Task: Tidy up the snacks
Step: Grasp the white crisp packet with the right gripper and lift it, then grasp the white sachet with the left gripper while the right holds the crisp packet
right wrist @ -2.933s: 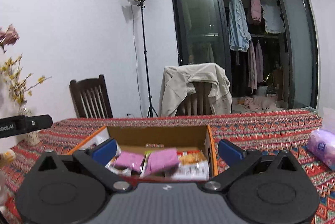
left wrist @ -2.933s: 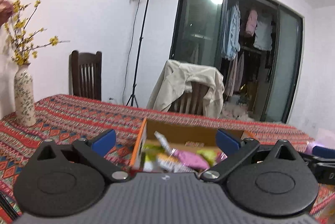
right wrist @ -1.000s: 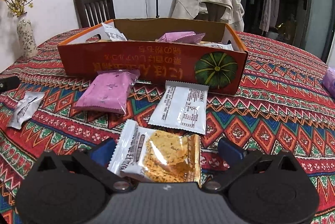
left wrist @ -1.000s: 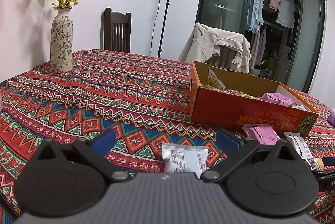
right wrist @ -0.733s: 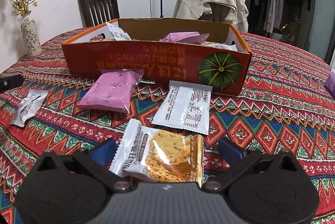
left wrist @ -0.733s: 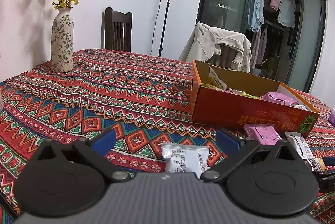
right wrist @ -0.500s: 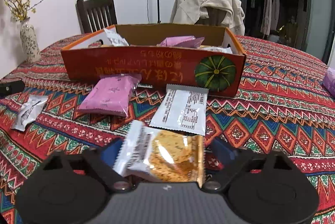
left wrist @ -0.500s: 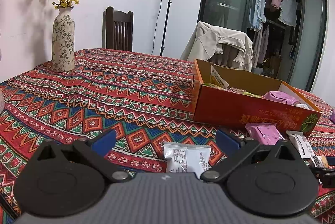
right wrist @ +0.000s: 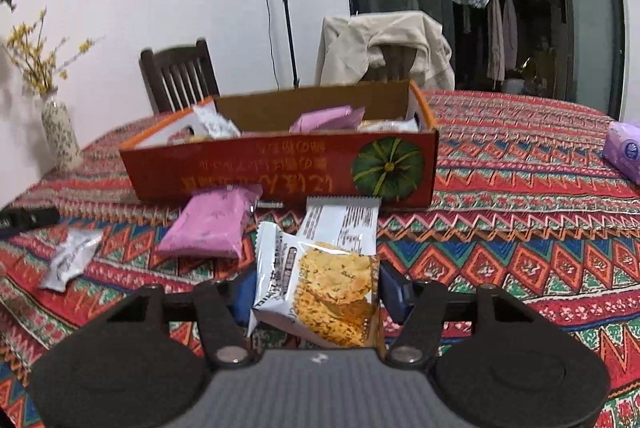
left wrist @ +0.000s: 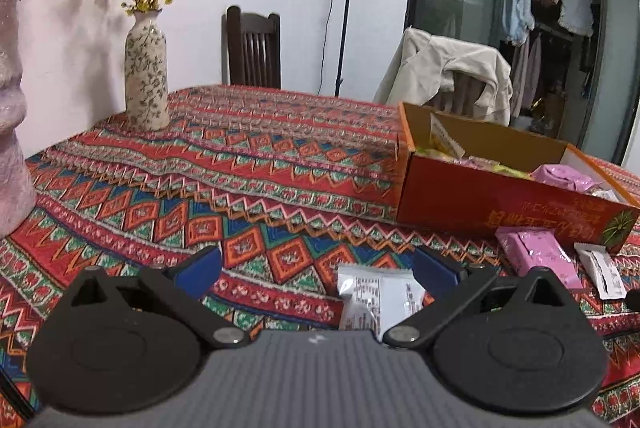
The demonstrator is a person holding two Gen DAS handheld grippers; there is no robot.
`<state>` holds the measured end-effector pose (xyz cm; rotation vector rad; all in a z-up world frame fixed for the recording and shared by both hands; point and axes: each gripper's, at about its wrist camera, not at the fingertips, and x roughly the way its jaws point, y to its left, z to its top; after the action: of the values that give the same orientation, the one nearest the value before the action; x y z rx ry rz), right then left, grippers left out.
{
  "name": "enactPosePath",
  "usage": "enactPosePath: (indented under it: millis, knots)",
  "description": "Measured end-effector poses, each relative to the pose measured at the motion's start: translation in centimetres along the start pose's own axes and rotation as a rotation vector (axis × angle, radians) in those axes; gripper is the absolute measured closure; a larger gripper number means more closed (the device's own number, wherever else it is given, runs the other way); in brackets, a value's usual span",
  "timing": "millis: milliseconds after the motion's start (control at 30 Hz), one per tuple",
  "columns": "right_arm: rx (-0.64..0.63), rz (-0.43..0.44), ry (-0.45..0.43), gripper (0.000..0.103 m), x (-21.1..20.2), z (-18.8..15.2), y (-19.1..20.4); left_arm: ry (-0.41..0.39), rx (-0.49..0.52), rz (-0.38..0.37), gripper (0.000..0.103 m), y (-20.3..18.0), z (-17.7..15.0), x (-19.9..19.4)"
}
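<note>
Yellow Chinese characters run upside down along the orange box (right wrist: 280, 168) front, too blurred to read; print on the cracker packet (right wrist: 320, 292) is illegible too.

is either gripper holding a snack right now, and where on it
The right gripper, jaws closing, has the cracker packet between its fingers by the two long side edges. The left gripper is open, holding nothing.

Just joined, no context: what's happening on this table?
Snack sorting. The right tool is closing on a cracker packet, which sits between its jaws and looks lifted off the cloth. The left tool is open over a white packet lying on the tablecloth. The orange box already holds several snacks; a pink packet and another white packet lie before it.
</note>
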<state>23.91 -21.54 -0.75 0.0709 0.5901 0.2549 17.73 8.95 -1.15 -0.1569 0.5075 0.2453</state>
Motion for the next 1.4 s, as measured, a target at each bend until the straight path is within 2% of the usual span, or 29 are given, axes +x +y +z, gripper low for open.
enactPosePath:
  millis: [400, 533, 700, 933, 1033, 1067, 1100, 1133, 1200, 1400]
  knots:
    - [0.017, 0.020, -0.050, 0.043, -0.7, 0.0, -0.3, 0.149, -0.002, 0.040, 0.000, -1.2, 0.1, 1.0]
    - [0.018, 0.022, -0.052, 0.043, -0.8, -0.1, -0.3, 0.164, 0.034, 0.031, 0.000, -2.4, -0.2, 1.3]
    - [0.017, 0.021, -0.054, 0.043, -0.8, -0.1, -0.3, 0.209, 0.077, 0.064, 0.000, -3.4, -1.2, 2.4]
    - [0.017, 0.021, -0.054, 0.042, -0.8, -0.1, -0.2, 0.211, 0.099, 0.074, 0.002, -3.7, -1.3, 2.5]
    - [0.015, 0.021, -0.052, 0.042, -0.8, -0.1, -0.2, 0.214, 0.080, 0.044, 0.015, -3.6, -1.2, 2.3]
    - [0.013, 0.020, -0.050, 0.042, -0.8, -0.1, -0.2, 0.204, 0.081, 0.040, 0.028, -3.6, -1.2, 2.0]
    - [0.012, 0.020, -0.049, 0.042, -0.8, 0.0, -0.1, 0.194, 0.083, 0.034, 0.037, -3.6, -1.2, 1.8]
    - [0.011, 0.020, -0.048, 0.042, -0.8, 0.0, -0.1, 0.189, 0.082, 0.024, 0.052, -3.7, -1.1, 1.6]
    - [0.008, 0.019, -0.044, 0.042, -0.7, 0.0, -0.1, 0.187, 0.067, 0.002, 0.060, -3.6, -1.0, 1.6]
    - [-0.018, 0.008, -0.035, 0.043, -0.5, 0.0, 0.4, 0.155, 0.058, -0.029, 0.061, -3.7, -0.7, 0.9]
